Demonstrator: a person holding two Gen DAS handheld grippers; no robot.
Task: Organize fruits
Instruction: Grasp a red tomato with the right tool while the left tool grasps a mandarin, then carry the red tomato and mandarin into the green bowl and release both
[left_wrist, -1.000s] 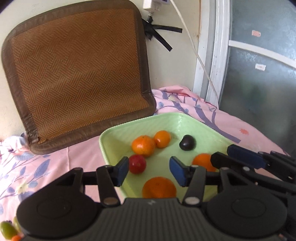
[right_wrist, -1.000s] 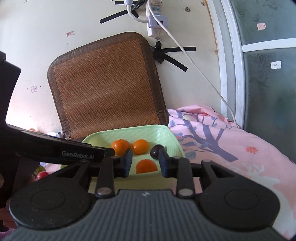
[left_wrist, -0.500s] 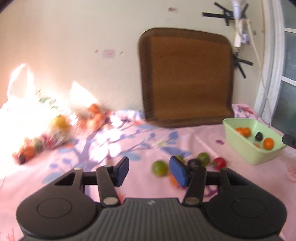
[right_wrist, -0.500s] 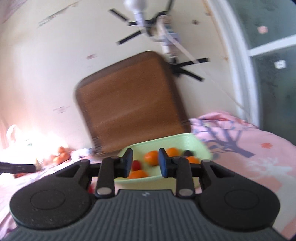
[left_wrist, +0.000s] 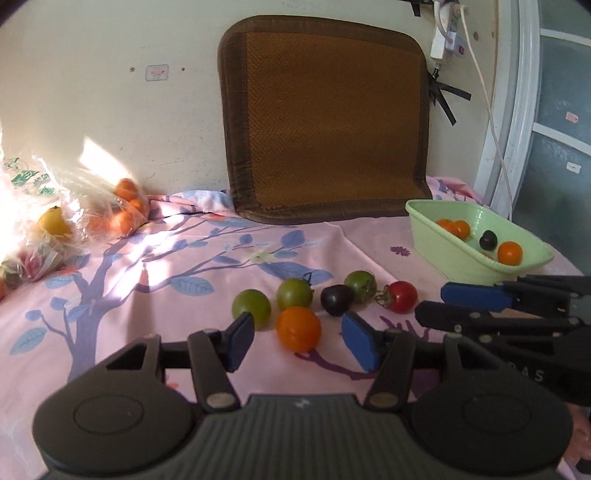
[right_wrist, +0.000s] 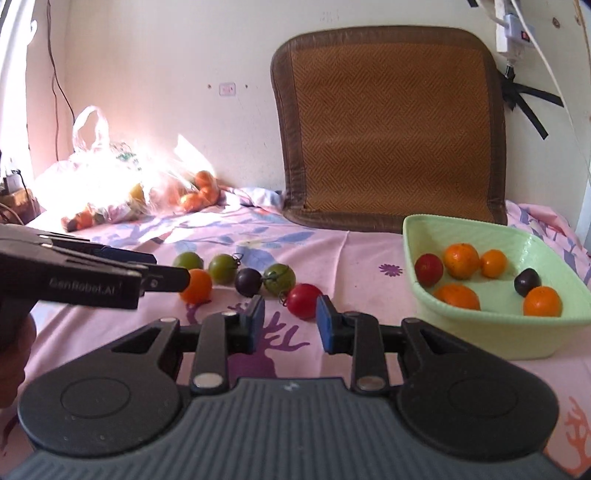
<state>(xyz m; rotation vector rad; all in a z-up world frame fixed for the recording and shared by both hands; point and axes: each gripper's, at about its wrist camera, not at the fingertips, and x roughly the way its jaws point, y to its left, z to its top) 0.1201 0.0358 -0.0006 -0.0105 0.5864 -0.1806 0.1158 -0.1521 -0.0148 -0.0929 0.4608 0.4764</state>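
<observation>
the left gripper (left_wrist: 297, 341) is opening its fingers, nothing pressed between them; the orange fruit (left_wrist: 299, 328) lies just ahead of the gap, centred, on the pink bedsheet (left_wrist: 147, 288). it is round, so no axis matters. the right gripper (right_wrist: 289, 320) is also opening, though narrowly, and empty, with the red tomato (right_wrist: 304, 300) just beyond its fingers, slightly right of centre. each hand looks nearer its own fruit. further out lie three green tomatoes (left_wrist: 294, 293) and a dark fruit (left_wrist: 336, 300), and off to the right the green basin (right_wrist: 480, 325) already holds several fruits.
</observation>
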